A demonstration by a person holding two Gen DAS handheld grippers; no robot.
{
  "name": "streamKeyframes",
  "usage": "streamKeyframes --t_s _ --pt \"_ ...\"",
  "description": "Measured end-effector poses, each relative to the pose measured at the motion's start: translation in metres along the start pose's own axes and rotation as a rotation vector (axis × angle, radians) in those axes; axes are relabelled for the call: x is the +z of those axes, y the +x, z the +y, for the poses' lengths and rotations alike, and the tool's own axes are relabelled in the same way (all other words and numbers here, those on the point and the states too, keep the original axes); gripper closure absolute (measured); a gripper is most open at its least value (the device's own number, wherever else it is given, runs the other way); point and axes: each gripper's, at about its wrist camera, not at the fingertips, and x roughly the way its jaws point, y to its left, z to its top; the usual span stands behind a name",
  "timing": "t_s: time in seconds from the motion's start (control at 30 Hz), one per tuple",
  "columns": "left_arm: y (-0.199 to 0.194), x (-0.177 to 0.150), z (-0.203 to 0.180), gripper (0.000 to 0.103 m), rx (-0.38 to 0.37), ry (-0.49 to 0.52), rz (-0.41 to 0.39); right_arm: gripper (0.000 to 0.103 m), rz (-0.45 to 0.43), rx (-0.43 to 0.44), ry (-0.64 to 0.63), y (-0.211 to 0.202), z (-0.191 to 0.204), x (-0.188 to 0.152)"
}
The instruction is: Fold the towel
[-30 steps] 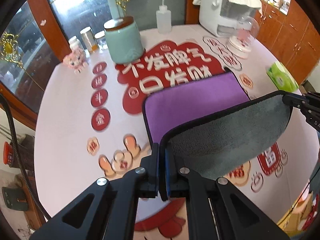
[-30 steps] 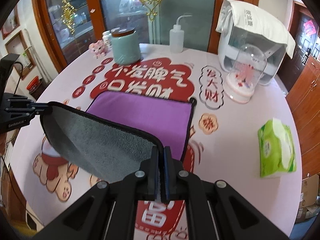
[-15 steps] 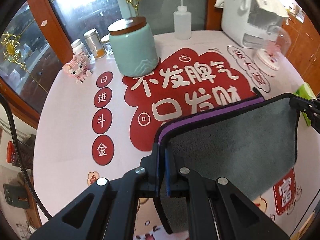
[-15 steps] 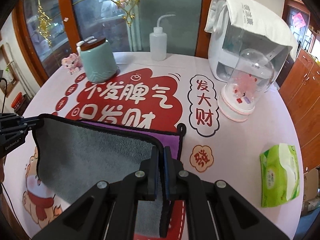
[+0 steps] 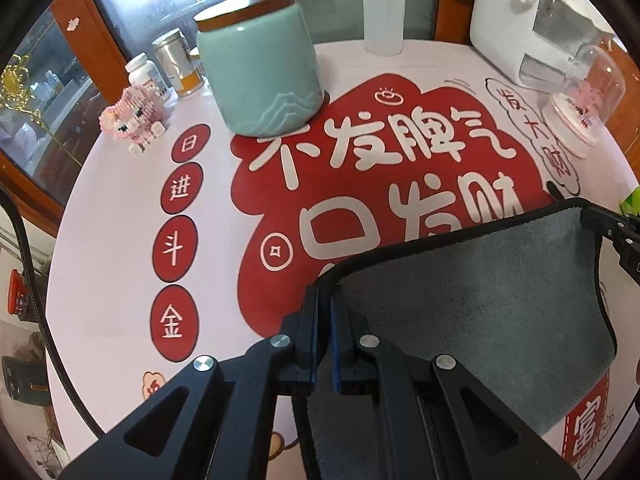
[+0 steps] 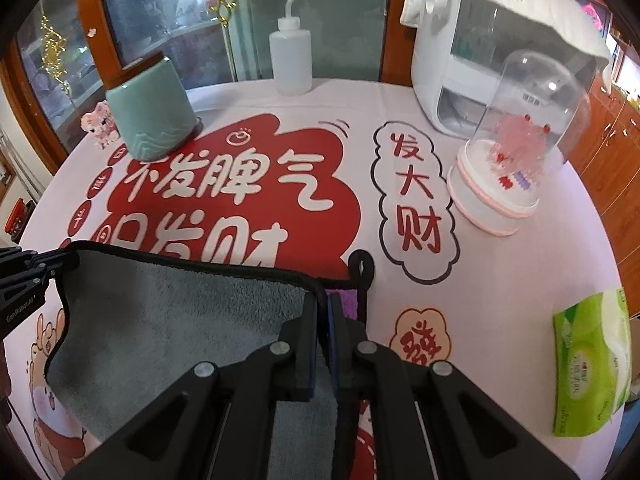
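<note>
The towel (image 5: 480, 300) is grey on one face and purple on the other, with a black hem. It lies folded over on the round table, grey face up (image 6: 180, 320). My left gripper (image 5: 325, 304) is shut on its near-left corner. My right gripper (image 6: 323, 304) is shut on the near-right corner. A strip of the purple face (image 6: 340, 300) and the black hanging loop (image 6: 362, 264) show beside the right gripper. Each gripper shows at the edge of the other's view, the right one (image 5: 612, 228) and the left one (image 6: 28, 272).
A teal jar (image 5: 260, 68), squeeze bottle (image 5: 383, 20), pink toy pig (image 5: 132, 118) and small jars (image 5: 176, 64) stand at the far edge. A white appliance (image 6: 460, 60), a glass dome (image 6: 516, 140) and a green tissue pack (image 6: 588, 364) are to the right.
Both grippers have carried the towel's held edge forward over the purple half and lowered it. The purple face is now almost wholly covered by the grey face.
</note>
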Motion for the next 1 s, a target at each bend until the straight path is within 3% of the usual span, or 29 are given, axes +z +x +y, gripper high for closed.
streamKeyframes --t_s 0.57,0.63,0.7,0.77,0.83,1.0 --pt "0.022 -0.004 -0.004 0.096 0.01 -0.009 0.028 0.098 0.043 -0.015 0.006 0.024 -0.001 -0.004" --pt "0.022 -0.005 -0.004 0.087 0.015 -0.008 0.026 0.097 0.041 -0.024 -0.003 0.023 0.001 -0.003" --pt "0.02 -0.007 -0.004 0.057 0.017 -0.016 0.018 0.093 0.039 -0.033 -0.018 0.02 0.004 -0.003" --pt "0.015 -0.008 -0.001 0.031 0.012 -0.035 0.003 0.083 0.029 -0.049 -0.028 0.016 0.007 -0.003" --pt "0.009 -0.009 0.001 0.025 -0.001 -0.05 -0.014 0.068 0.002 -0.054 -0.031 0.007 0.01 -0.005" --pt "-0.006 -0.014 0.004 0.017 0.004 -0.052 -0.026 0.065 -0.027 -0.037 -0.035 -0.011 0.015 -0.008"
